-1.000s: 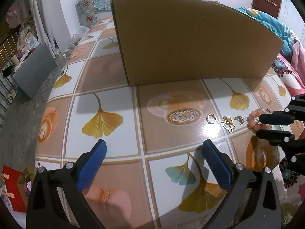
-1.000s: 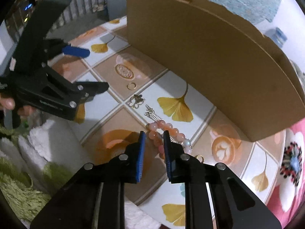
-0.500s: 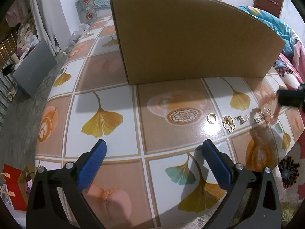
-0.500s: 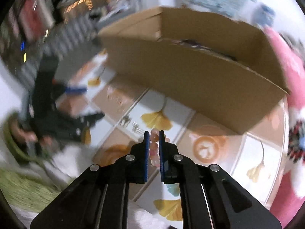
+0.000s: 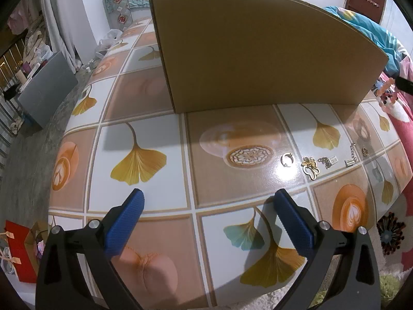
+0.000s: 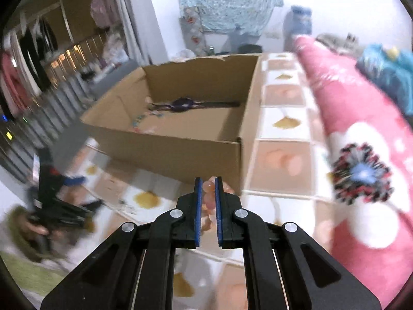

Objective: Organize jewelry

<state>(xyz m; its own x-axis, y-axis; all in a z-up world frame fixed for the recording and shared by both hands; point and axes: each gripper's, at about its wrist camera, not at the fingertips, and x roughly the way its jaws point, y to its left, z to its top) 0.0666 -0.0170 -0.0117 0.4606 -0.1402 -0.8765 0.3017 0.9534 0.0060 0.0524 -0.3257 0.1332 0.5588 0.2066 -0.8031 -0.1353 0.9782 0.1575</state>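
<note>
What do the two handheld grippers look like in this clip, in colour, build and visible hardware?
Both match: the left gripper and right gripper have matte black angular frames with cut-out slots and round silver bolts at the pivots. Their fingers carry flat, ribbed blue pads. No cables, labels or sleeves can be made out.

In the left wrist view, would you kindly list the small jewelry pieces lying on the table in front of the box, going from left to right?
Small ring → gold butterfly-shaped charm → chain with a tag → chain with a rectangular clasp → small round charm.
</note>
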